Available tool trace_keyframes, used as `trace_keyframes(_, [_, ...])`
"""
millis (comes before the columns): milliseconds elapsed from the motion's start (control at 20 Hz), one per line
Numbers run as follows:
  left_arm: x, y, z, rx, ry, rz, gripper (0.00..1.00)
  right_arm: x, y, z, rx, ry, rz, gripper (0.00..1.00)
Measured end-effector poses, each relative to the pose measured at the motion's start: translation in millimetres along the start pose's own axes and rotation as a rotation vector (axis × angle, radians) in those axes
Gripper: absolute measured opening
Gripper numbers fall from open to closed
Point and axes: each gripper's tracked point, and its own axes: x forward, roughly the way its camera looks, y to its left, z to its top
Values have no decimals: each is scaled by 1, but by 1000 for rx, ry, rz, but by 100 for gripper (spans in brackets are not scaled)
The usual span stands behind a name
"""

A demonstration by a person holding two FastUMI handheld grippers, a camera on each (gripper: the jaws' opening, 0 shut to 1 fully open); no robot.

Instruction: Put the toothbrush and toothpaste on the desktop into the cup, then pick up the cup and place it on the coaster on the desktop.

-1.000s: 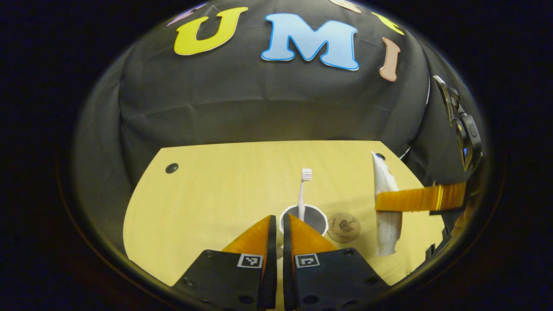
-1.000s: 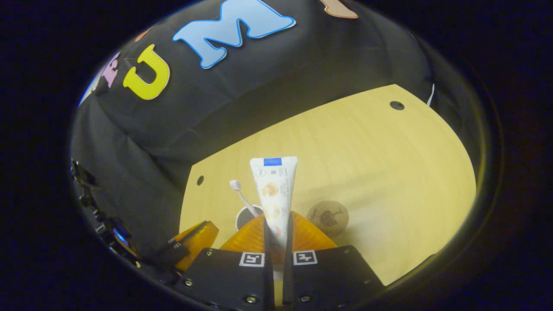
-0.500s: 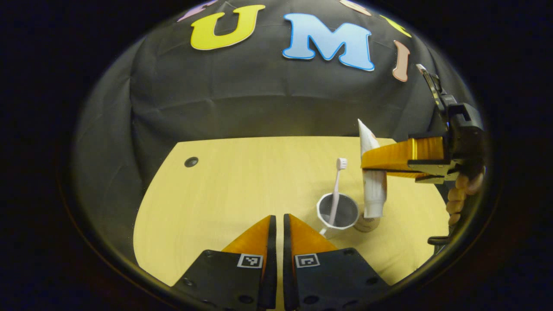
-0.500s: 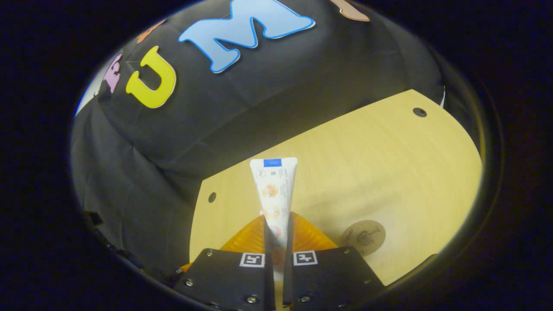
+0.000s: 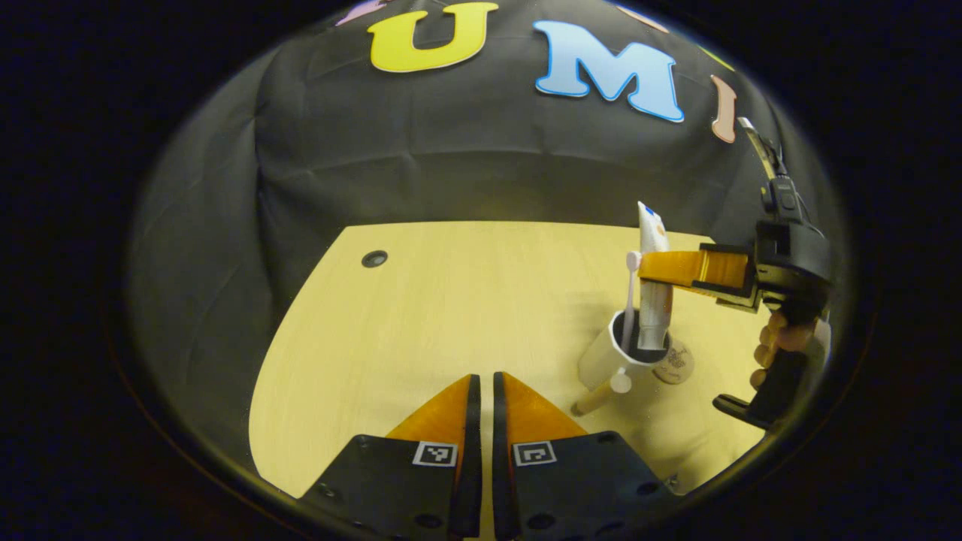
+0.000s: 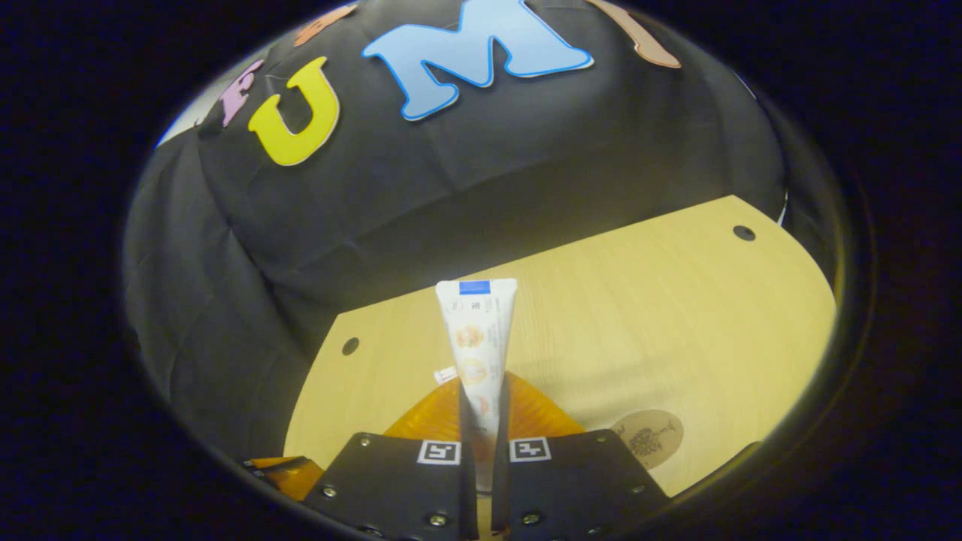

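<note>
Wooden desktop (image 5: 421, 315), toothpaste (image 5: 654, 293) upright, lower end in cup (image 5: 612, 353)

Toothbrush (image 5: 630, 289), toothpaste (image 5: 652, 282) upright in cup (image 5: 610, 355)

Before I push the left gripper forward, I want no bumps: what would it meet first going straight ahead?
Likely bare desktop, then the booth's wall. The left gripper points left of the cup; depth is unclear.
</note>
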Motion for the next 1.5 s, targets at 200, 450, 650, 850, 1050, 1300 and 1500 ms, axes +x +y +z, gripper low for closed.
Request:
trace_keyframes(200, [-1,-2,-7,12,7,-1,9,2,-1,-9,-78,-63,-10,9])
trace_keyframes(450, [-5,-18,-9,35,0,-25,13,-1,-5,-22,-92,-101,-4,9])
trace_keyframes(650, [-5,-34,-11,33,-4,-51,13,-13,-3,-30,-104,-92,14,22])
trace_keyframes(850, [-8,-50,-15,42,-2,-76,13,-28,0,-24,-115,-116,32,33])
trace_keyframes(1050, [-12,-65,-17,52,-4,-103,13,-43,2,-24,-117,-116,38,41])
trace_keyframes(1300, [-8,-85,-20,88,14,-173,13,-73,-22,-14,-85,-143,-2,41])
trace_keyframes(1500, [-1,-104,-26,126,64,-259,13,-92,-59,-15,-69,-137,-75,41])
